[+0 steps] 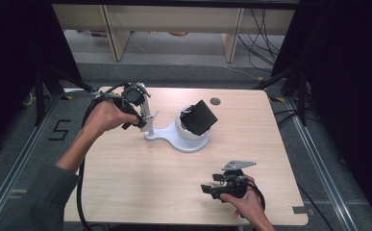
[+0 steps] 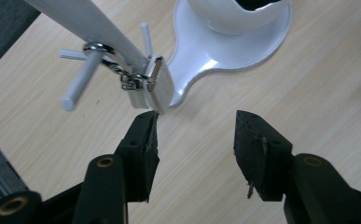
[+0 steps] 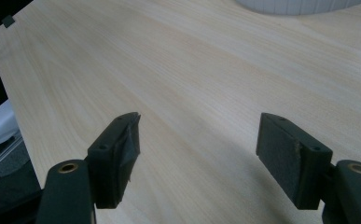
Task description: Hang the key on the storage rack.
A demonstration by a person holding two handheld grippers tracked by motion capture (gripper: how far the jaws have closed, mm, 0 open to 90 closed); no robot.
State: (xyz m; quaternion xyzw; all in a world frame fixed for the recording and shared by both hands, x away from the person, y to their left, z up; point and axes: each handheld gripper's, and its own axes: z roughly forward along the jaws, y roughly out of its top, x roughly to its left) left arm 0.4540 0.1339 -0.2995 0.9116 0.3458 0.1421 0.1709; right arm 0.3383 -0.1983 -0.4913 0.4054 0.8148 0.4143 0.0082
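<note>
Left tongs (image 2: 196, 135) open; padlock (image 2: 152, 86) just beyond, touching left pad, on stand post (image 2: 94, 28).

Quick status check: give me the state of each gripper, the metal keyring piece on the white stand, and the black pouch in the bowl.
left gripper: open, jaws apart, nothing between them.
right gripper: open over bare table, holding nothing.
metal keyring piece: hanging on the white stand's post, just off the left gripper's pad.
black pouch: sitting tilted in the white bowl.
</note>
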